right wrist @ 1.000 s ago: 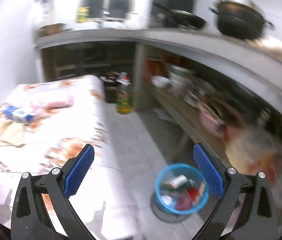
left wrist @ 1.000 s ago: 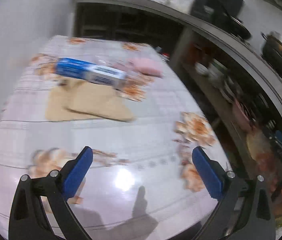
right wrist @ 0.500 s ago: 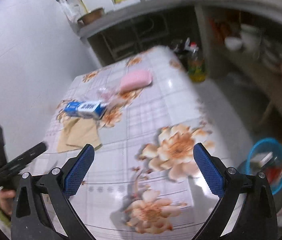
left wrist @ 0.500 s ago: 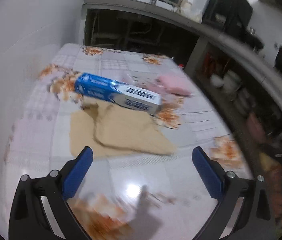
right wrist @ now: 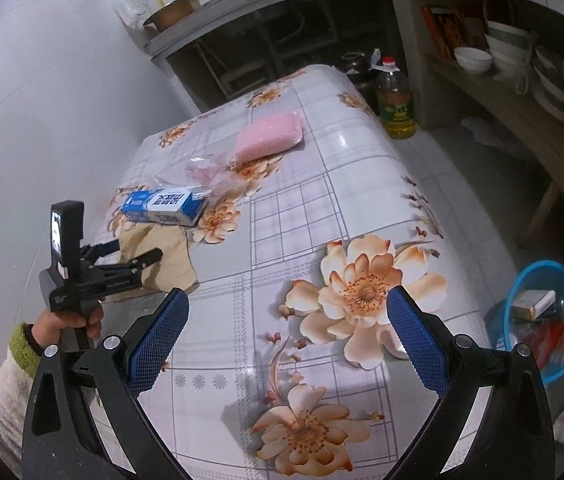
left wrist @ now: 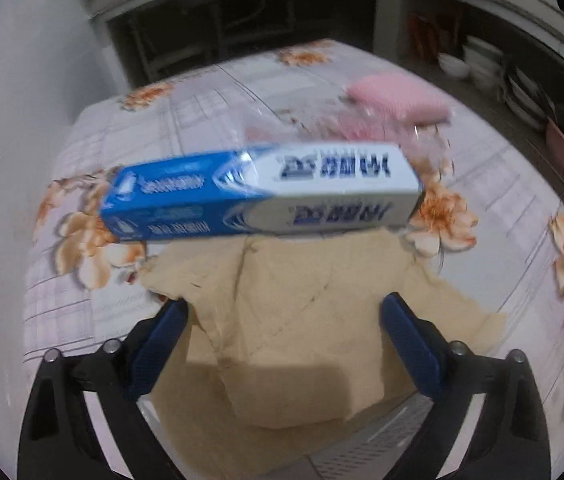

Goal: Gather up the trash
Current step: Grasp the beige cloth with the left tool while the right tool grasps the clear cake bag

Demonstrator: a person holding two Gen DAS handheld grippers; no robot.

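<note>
Your left gripper hangs over tan paper near tabletop's wall-side edge, jaws released but just narrowing slightly, paper under the gap, pads not pressing it. Your right gripper released too, spread wide over flowered tabletop, nothing between. Beyond paper: blue-white box, touching paper's far edge. Farther: clear wrapper, then pink pack toward far edge. Blue basket on floor off tabletop's right edge.

Box lies on paper's far edge; sponge behind; basket seemingly floor-level, right.
</note>
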